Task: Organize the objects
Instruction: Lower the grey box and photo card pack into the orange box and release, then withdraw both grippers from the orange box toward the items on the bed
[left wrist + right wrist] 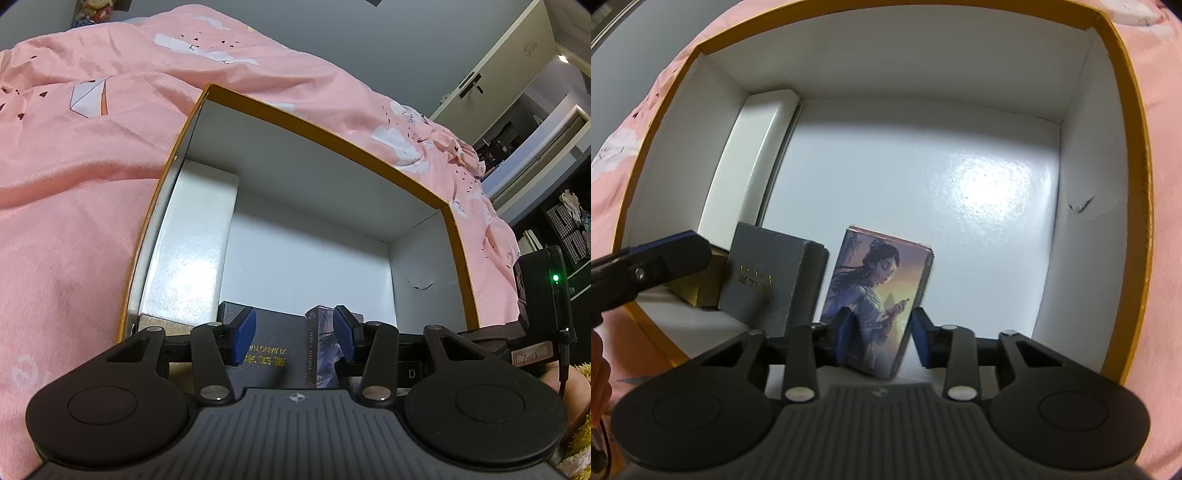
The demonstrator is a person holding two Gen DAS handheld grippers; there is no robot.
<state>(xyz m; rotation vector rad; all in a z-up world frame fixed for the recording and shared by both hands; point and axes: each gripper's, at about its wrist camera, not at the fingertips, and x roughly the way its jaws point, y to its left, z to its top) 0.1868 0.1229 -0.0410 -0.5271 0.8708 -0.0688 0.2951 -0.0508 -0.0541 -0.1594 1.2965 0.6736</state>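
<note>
An open white box with an orange rim (325, 129) lies on a pink bedspread. Inside stand a dark grey box with gold lettering (273, 350) and a small box with a picture of a woman (879, 295). A long white box (195, 236) lies along the left wall. My left gripper (294, 338) is open over the near edge, its pads either side of the grey box and the picture box's spine (319, 350). My right gripper (882, 334) is open around the picture box, with a gap at the right pad. The left gripper's finger (661, 258) shows in the right wrist view.
The white box floor (923, 184) is bare beyond the small boxes. A gold-coloured box (698, 291) sits behind the grey one. The pink bedspread (74, 184) surrounds the box. Shelves and a doorway (546, 122) lie at the far right.
</note>
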